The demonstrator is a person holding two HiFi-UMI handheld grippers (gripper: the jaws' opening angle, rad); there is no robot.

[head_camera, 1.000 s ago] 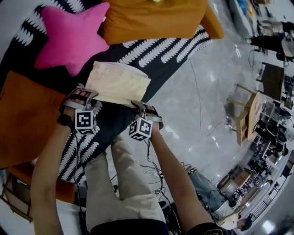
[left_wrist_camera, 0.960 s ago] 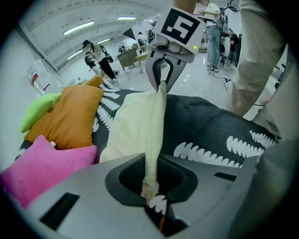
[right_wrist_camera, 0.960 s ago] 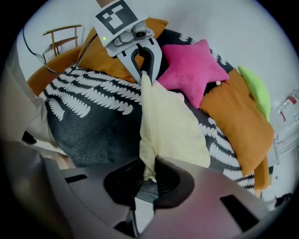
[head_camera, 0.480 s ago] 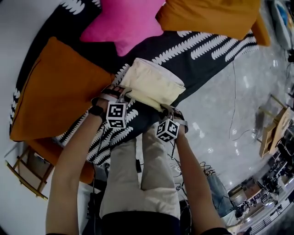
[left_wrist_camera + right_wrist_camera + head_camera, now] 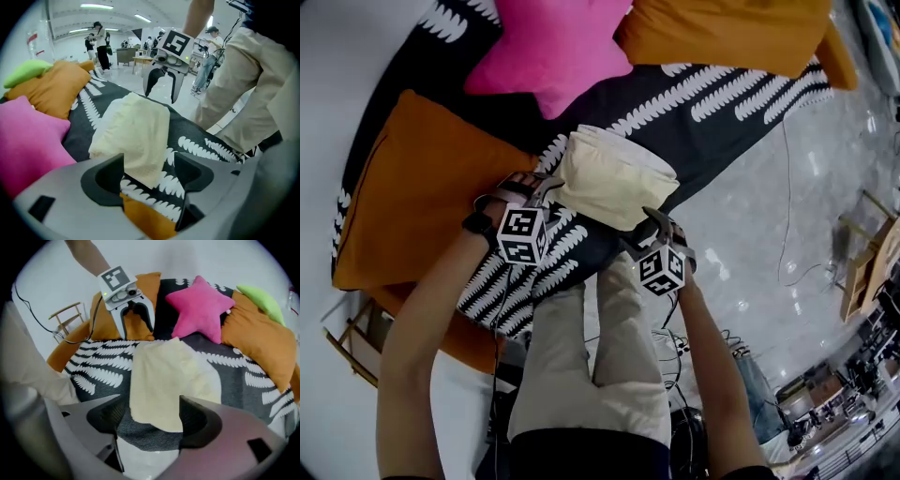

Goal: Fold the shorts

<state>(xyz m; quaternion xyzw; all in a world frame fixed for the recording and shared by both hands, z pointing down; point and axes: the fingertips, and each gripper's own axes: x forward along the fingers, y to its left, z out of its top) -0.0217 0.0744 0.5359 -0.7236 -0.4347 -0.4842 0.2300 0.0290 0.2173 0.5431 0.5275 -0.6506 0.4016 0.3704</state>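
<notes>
Shorts (image 5: 614, 178): pale cream cloth, which I saw folded into a compact, thick, roughly rectangular bundle with softly rounded edges. The bundle lay flat on the black cover with white leaf print (image 5: 722, 103), close to that cover's near edge and near the pink star cushion (image 5: 558, 47).

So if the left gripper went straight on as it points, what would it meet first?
Probably the folded shorts: their near corner sits between the left gripper's jaws, which have just been opening. Depth is unclear.
</notes>
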